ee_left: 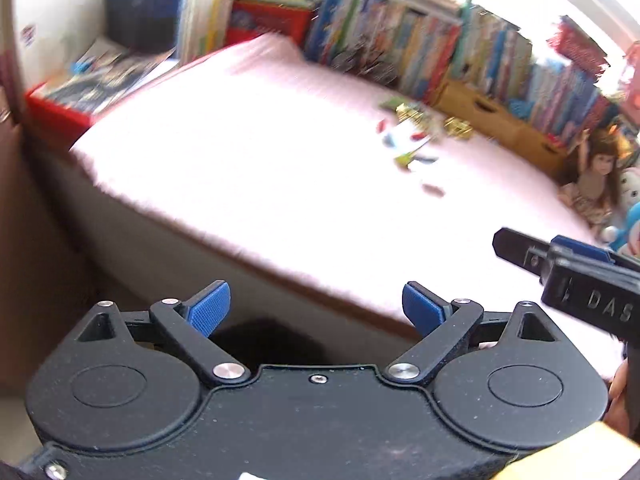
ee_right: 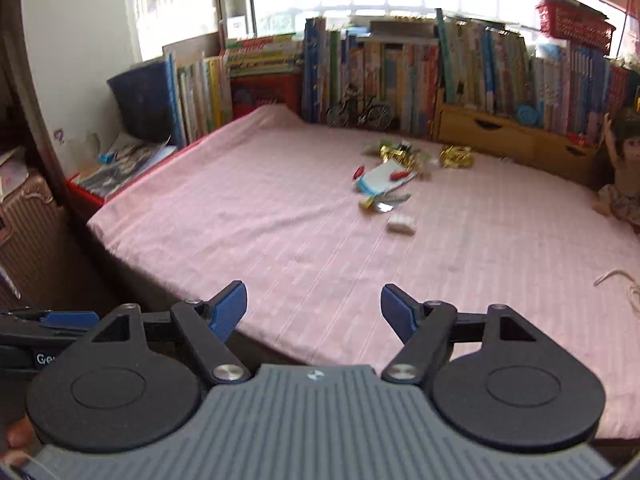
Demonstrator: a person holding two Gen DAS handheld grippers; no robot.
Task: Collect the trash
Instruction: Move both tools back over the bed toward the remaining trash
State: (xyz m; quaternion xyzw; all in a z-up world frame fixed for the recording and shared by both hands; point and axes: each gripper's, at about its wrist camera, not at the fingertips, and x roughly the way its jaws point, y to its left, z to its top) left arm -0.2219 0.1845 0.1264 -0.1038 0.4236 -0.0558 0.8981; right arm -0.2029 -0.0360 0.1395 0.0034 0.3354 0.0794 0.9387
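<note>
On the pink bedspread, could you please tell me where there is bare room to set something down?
The pink bedspread is bare across its near half and its left side, from the front edge up to the row of books. It is crowded toward the back right, where the wrappers and gold foil lie before the wooden drawers.
</note>
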